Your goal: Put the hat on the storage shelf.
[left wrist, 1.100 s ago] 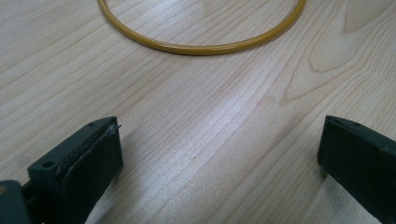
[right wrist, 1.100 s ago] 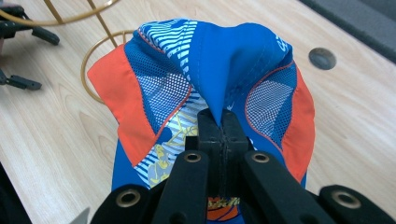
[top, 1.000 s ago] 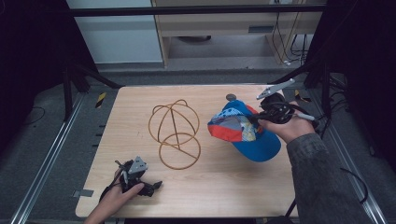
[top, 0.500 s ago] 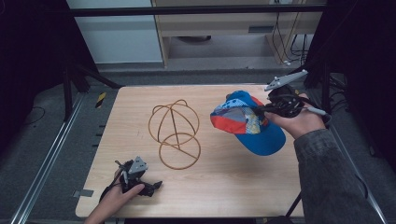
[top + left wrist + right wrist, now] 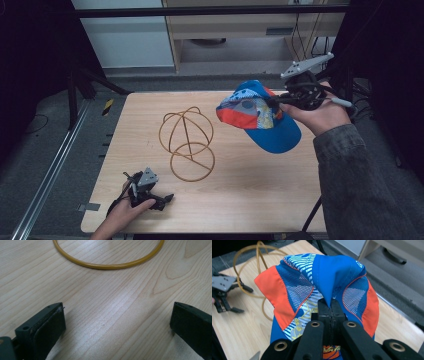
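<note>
A blue-and-orange cap (image 5: pixel 260 117) is held aloft to the right of the wire hat stand (image 5: pixel 187 142), its crown fabric pinched by the right gripper (image 5: pixel 329 308). The left gripper (image 5: pixel 117 322), jaws spread, rests before the stand's base ring. The carrying step is judged underway; next, the cap must be lowered over the dome.

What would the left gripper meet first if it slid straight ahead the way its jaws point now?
Probably the base ring of the wire hat stand. The left gripper rests low on the table with jaws open, bare wood between them and the ring.
</note>
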The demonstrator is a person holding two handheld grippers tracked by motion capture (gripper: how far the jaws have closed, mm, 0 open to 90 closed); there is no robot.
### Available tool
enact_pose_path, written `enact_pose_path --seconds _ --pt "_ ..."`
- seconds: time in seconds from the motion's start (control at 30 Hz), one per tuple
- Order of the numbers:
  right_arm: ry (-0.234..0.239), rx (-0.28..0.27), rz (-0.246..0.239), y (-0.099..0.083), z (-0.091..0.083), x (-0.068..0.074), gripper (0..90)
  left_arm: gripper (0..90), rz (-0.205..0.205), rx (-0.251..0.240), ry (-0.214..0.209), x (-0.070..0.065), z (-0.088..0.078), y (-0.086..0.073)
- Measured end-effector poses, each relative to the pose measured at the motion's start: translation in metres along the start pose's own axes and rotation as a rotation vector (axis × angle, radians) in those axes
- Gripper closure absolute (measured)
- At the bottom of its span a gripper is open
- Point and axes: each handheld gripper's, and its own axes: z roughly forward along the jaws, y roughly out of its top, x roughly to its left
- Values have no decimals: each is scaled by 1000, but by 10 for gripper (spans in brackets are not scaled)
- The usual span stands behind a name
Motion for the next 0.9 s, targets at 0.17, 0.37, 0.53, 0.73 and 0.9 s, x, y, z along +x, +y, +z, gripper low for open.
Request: enact_pose_path --seconds 0.17,0.37,0.53,0.73,0.9 --pt "30 -32 -39 28 2 10 900 0 0 0 0 0 0 0" --pt "55 -38 -89 59 17 25 900 0 1 1 -1 0 0 0" --pt "92 -48 -90 72 33 31 900 0 2 1 -1 0 0 0" --pt "115 -35 -121 85 52 40 900 0 2 1 -1 0 0 0" --pt "123 -36 -127 92 63 45 900 0 1 1 -2 0 0 0"
